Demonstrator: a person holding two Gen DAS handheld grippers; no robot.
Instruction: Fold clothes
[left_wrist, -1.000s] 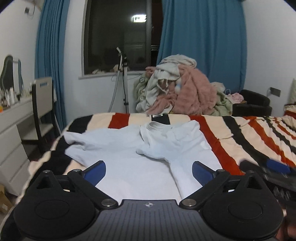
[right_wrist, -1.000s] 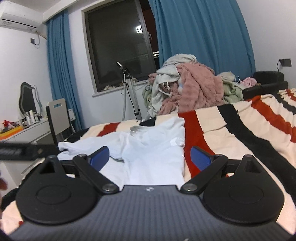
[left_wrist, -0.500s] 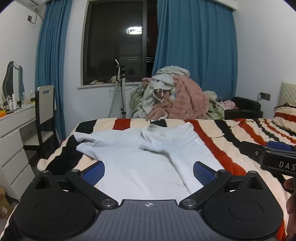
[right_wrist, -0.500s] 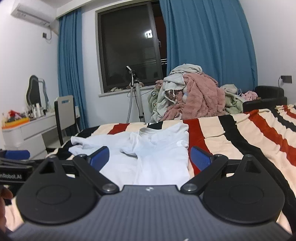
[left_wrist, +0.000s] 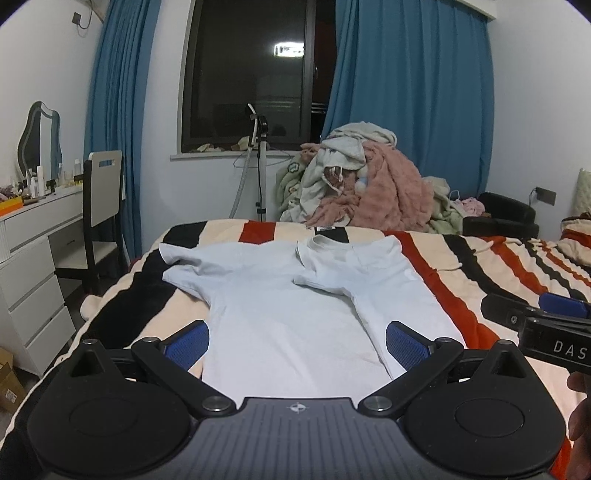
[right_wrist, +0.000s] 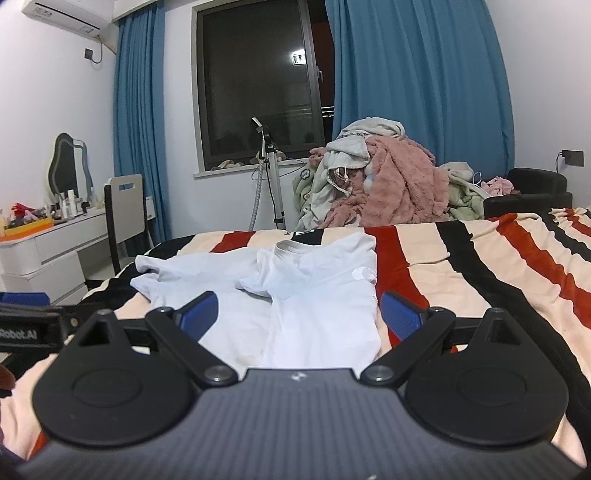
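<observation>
A pale blue T-shirt (left_wrist: 288, 295) (right_wrist: 317, 295) lies flat on the striped bedspread (left_wrist: 461, 266) (right_wrist: 480, 266). Its right side and right sleeve are folded over onto the body; the left sleeve spreads out to the left. My left gripper (left_wrist: 297, 343) hovers open above the shirt's hem, blue pads wide apart and holding nothing. My right gripper (right_wrist: 299, 314) is open too, over the folded right part near the hem. The right gripper's body (left_wrist: 543, 332) shows at the right edge of the left wrist view, and the left gripper's body (right_wrist: 26, 317) at the left edge of the right wrist view.
A heap of clothes and a pink blanket (left_wrist: 362, 188) (right_wrist: 384, 184) is piled beyond the bed's far edge. A white dresser (left_wrist: 33, 258) and a chair (left_wrist: 99, 206) stand to the left. A tripod stand (left_wrist: 260, 166) is under the window. A black armchair (left_wrist: 502, 218) sits far right.
Both grippers have pulled back and risen, so the views tilt up and more of the room shows. The shirt has not moved. Both stay open.
</observation>
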